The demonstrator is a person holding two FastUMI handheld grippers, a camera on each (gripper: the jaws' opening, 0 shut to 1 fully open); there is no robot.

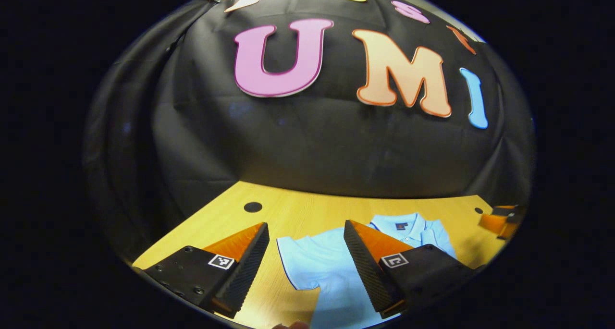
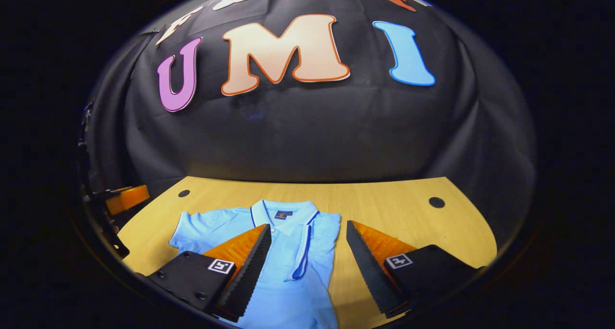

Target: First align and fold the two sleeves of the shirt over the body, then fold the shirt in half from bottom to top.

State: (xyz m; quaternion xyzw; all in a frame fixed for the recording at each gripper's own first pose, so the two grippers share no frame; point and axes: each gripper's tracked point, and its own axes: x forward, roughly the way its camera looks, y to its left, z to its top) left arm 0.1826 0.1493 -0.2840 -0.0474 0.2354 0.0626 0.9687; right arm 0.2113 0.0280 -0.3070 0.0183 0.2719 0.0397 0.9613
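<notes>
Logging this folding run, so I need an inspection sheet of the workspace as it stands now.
Surface: wooden table with round dark holes.
Job's things: light blue polo shirt lying flat, collar toward the wall; one sleeve already folded over the body, the other sleeve spread out.
Clutter: nothing seen.
Grippers: left gripper open above the spread sleeve; right gripper open above the folded side.
Cables: nothing seen.
Surroundings: black cloth wall.
</notes>
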